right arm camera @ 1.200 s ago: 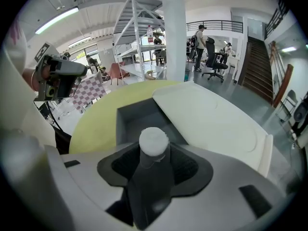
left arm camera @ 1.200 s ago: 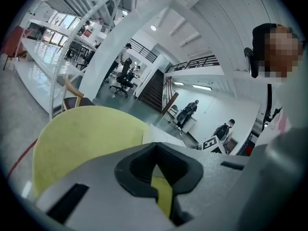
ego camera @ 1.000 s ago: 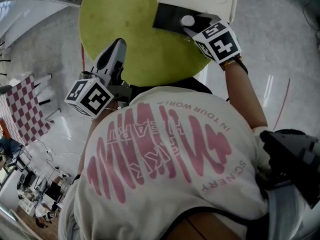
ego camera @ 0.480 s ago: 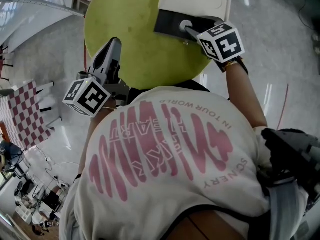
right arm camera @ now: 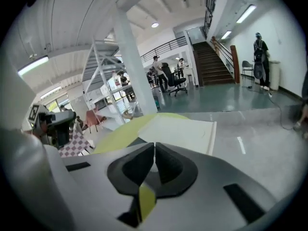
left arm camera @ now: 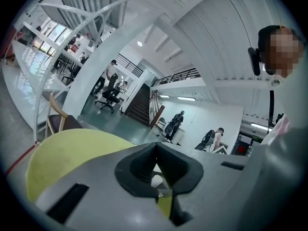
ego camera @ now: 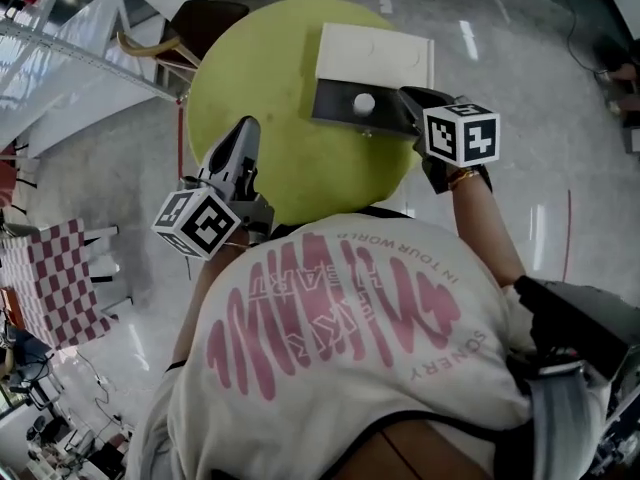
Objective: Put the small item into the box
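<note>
The person's white shirt [ego camera: 340, 348] with pink lettering fills the lower head view and hides both arms up to the wrists. Only the right forearm shows, at its edge.

Above the shirt's left shoulder, the left gripper [ego camera: 245, 133] points up over the near rim of the round yellow-green table [ego camera: 290, 158]. In its own view the left gripper [left arm camera: 155, 148] has its 2 dark pads meeting at the tips. A pale patch shows through the slit lower down, too small to identify.

The right gripper [ego camera: 408, 98] reaches in from the right, its tips just beside the near right corner of the box [ego camera: 335, 103]. In the right gripper view its jaws have just been closing and now stand together with nothing between them [right arm camera: 154, 148].

The small item [ego camera: 364, 103] — a white round piece — lies in the black tray of the box, apart from both grippers. The cream lid [ego camera: 375, 56] lies open beyond the tray. The right gripper view shows the lid [right arm camera: 183, 131], but the gripper's body covers the tray and the item.

Farther off, a brown chair [ego camera: 195, 23] stands at the table's far left — partly cut off. A checkered board [ego camera: 60, 278] lies on the floor at the left.
</note>
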Tool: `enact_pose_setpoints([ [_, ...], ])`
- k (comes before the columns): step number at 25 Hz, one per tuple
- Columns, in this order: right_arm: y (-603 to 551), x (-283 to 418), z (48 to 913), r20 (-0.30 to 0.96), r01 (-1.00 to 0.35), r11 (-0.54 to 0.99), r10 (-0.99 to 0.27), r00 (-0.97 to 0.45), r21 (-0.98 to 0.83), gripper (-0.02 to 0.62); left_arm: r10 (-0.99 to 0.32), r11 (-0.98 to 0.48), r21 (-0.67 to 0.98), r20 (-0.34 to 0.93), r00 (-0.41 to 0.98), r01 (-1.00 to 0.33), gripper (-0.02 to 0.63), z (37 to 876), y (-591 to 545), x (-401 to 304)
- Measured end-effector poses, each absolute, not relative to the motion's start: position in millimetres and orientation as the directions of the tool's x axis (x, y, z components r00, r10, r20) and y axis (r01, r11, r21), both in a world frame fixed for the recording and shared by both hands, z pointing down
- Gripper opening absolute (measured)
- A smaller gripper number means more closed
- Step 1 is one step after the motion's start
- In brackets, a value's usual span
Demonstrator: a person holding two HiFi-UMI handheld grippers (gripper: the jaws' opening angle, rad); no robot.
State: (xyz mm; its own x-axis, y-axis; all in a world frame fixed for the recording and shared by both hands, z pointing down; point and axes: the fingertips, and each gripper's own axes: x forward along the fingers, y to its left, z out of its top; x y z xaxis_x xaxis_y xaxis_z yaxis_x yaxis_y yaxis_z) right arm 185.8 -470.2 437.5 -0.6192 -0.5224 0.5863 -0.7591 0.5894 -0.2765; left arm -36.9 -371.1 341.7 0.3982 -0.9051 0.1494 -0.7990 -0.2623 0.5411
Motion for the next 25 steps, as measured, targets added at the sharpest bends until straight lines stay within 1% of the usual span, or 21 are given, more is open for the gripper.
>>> enact_pose_setpoints([
  [3,-465,195,411,0.485,-0.754,0.534,-0.579,-0.655,-0.382,0.006,-0.902,-0.291,0.558,0.11,0.417,-0.777,0.008,333,-370,-36],
  [7,-457,205,357,0.239,-0.675,0.504,-0.677,-0.696,-0.539,0.006,-0.884,-0.36,0.538,0.065,0.463,-0.762,0.008,315,-369,-30],
  [9,-448,211,332,0.147,-0.66,0.513,-0.718,-0.68,-0.548,0.006,-0.874,-0.394,0.51,0.048,0.483,-0.765,0.008,304,-368,-28],
  [11,-439,216,311,0.096,-0.688,0.523,-0.758,-0.646,-0.503,0.006,-0.864,-0.428,0.485,0.028,0.503,-0.763,0.008,293,-366,-26],
  [14,-424,223,290,0.045,-0.746,0.51,-0.813,-0.581,-0.428,0.006,-0.853,-0.467,0.436,0.005,0.521,-0.769,0.008,279,-360,-28],
  [17,-407,231,283,0.023,-0.789,0.469,-0.854,-0.519,-0.396,0.006,-0.856,-0.482,0.381,-0.009,0.518,-0.789,0.008,270,-350,-33],
  [20,-390,239,284,0.039,-0.825,0.416,-0.885,-0.464,-0.382,0.006,-0.855,-0.49,0.349,-0.013,0.518,-0.799,0.008,266,-338,-37],
  [25,-357,223,297,0.09,-0.857,0.359,-0.904,-0.418,-0.37,0.006,-0.842,-0.501,0.368,0.003,0.54,-0.783,0.008,274,-309,-59],
])
